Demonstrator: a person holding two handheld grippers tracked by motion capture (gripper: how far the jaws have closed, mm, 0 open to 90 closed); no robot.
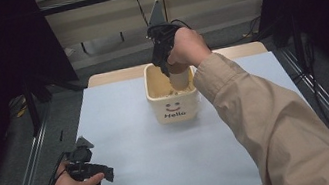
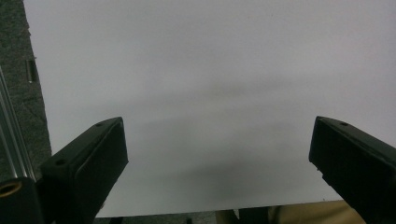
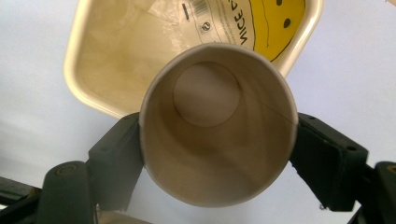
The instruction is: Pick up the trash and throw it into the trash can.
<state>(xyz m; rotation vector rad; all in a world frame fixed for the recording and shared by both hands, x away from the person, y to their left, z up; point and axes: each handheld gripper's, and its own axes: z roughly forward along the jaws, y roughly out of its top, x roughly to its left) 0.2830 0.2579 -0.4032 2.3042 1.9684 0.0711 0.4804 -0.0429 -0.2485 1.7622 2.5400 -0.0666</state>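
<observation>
Taking the cream square tub (image 1: 174, 102) marked "Hello" as the landmark: well off to its left and nearer the person, the left gripper (image 1: 96, 176) rests low at the edge of the pale tabletop (image 1: 130, 144), its fingers (image 2: 91, 163) spread wide with nothing between them, only bare tabletop (image 2: 210, 93) ahead of them. That hand is far from the tub and looks idle. Directly over the tub, the right gripper (image 1: 164, 64) points steeply down, and its fingers (image 3: 116, 161) stand at either side of a paper cup (image 3: 217, 123), pressing its wall just below the rim. In the high view the paper cup (image 1: 180, 75) stands upright with its base down inside the tub. Its long axis runs vertically, in line with the fingers, and its mouth is up toward the hand. The right hand (image 1: 188, 47) is the nearer one by far, so the coming move likely turns on the cup being straight down into or up out of the tub (image 3: 109, 60).
</observation>
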